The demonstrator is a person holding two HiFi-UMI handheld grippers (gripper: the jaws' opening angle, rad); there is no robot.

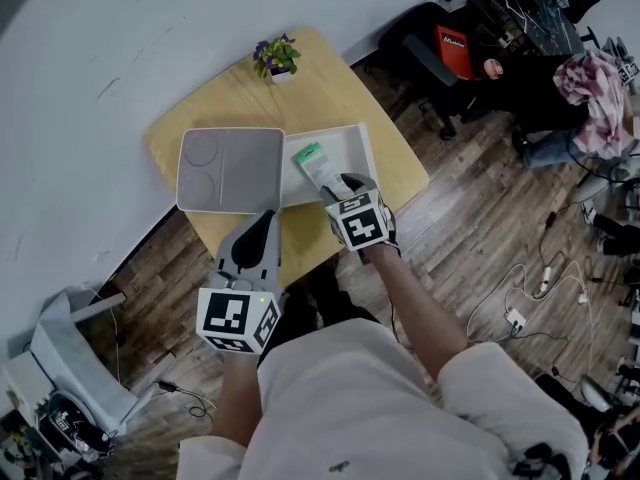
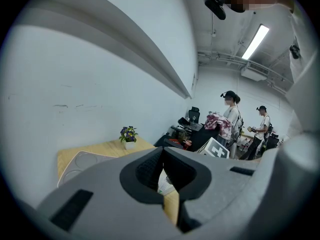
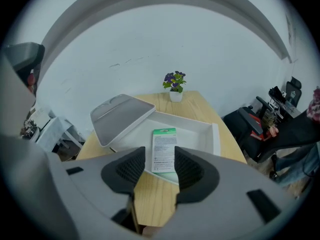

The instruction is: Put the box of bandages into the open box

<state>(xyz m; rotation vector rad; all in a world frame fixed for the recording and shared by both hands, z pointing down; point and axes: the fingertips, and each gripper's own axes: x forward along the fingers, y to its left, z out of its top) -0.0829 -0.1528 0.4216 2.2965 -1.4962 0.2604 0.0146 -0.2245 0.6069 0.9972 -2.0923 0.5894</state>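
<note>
The green-and-white box of bandages (image 1: 311,162) lies in the white open box (image 1: 362,148) at its near side, print up. In the right gripper view the box of bandages (image 3: 164,150) shows between the dark pads, past their tips, with a thin gap on the left side. My right gripper (image 1: 345,186) hovers at the open box's (image 3: 216,139) near wall, open (image 3: 160,166). My left gripper (image 1: 262,218) hangs over the table's front edge, shut and empty (image 2: 162,156), pointing up toward the wall.
The open box's grey lid (image 1: 230,168) lies flat to the left. A small potted plant (image 1: 277,58) stands at the wooden table's (image 1: 390,158) far end. Office chairs and clothes (image 1: 590,83) crowd the right; cables (image 1: 520,313) lie on the floor. Two people (image 2: 232,119) stand beyond.
</note>
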